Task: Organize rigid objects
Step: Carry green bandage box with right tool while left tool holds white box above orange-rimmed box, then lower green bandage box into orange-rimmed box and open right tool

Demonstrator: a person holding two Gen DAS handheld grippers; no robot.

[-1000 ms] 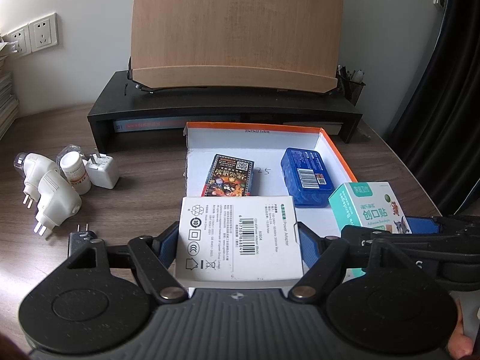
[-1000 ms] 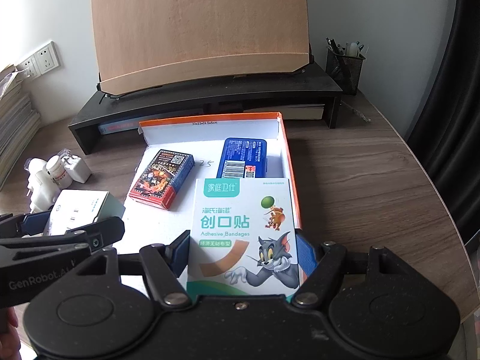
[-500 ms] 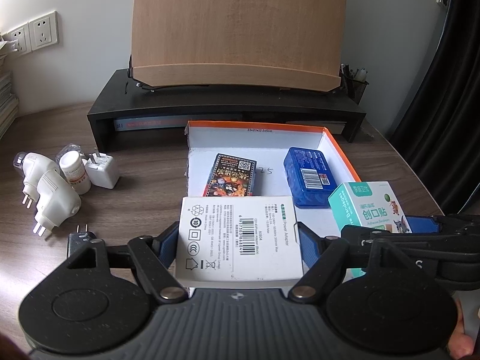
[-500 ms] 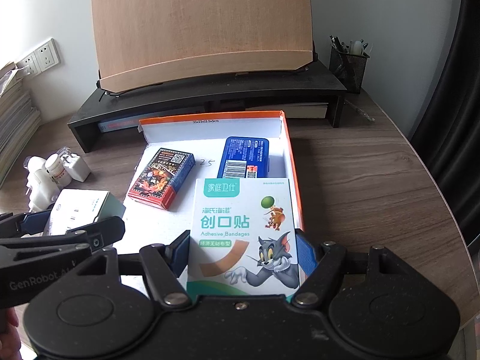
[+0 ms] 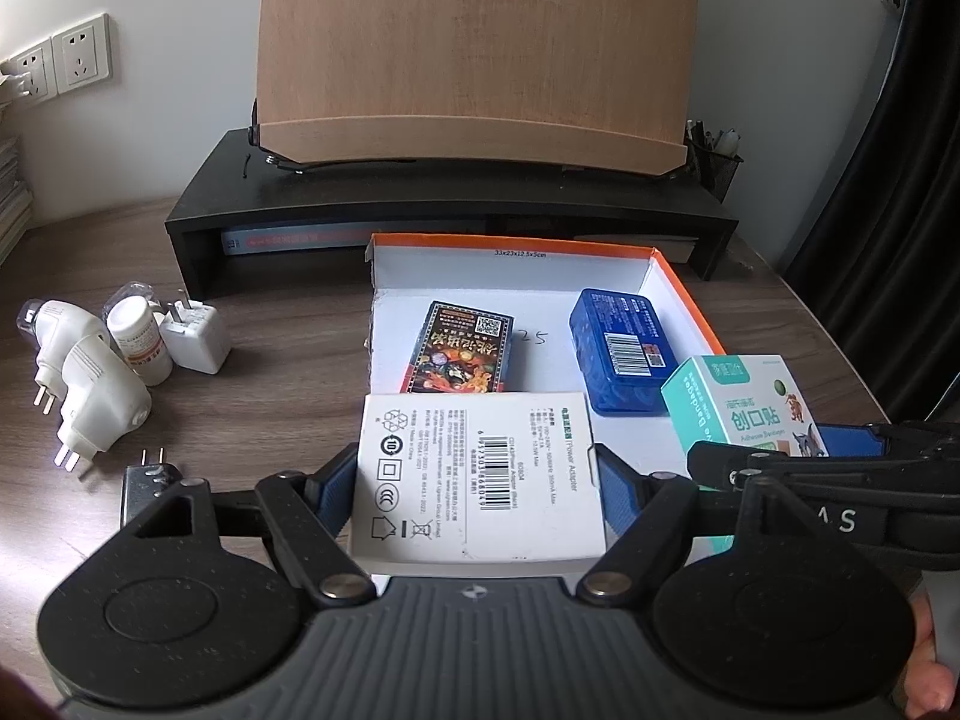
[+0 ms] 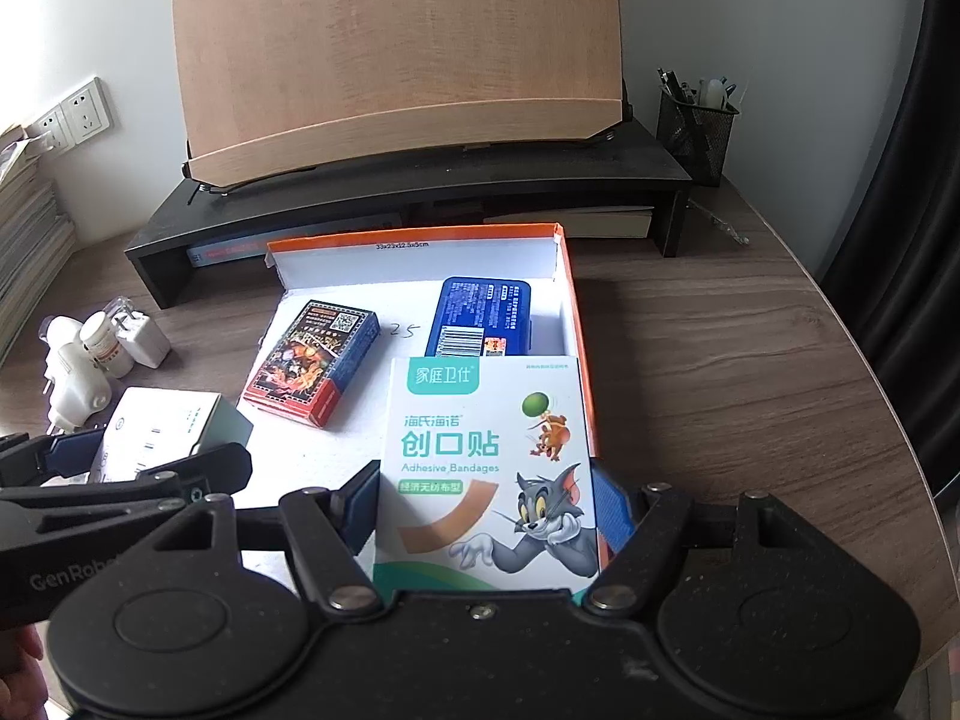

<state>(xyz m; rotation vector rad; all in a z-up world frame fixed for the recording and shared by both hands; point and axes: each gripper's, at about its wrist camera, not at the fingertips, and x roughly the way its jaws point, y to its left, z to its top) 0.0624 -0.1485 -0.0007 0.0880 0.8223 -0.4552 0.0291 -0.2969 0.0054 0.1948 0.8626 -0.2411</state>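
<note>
Two boxes hang over the front of an orange-rimmed tray (image 5: 684, 294) on a wooden desk (image 5: 288, 372). The left hand-held gripper (image 5: 477, 480) is clamped across the sides of a white power-adapter box (image 5: 477, 468), label side up; the right hand-held gripper (image 6: 486, 510) is likewise closed on an adhesive-bandage box (image 6: 486, 456), jaws set fairly wide to span it.

Inside the tray, a card deck (image 5: 462, 348) lies at about 12 o'clock from the adapter box and a blue case (image 5: 624, 354) at about 1 o'clock. The free floor appears to be the front strip under both held boxes.

The risk is crowding (the two grippers already sit side by side, nearly touching): lowering both at once could knock their arms together, or set one box on the other's edge or atop the deck. The bandage box hangs close to the tray's right wall at 3 o'clock and might catch the rim and tip out.

White plugs (image 5: 90, 396), a pill bottle (image 5: 141, 339) and a charger (image 5: 195, 336) wait at 10 o'clock, well apart.
</note>
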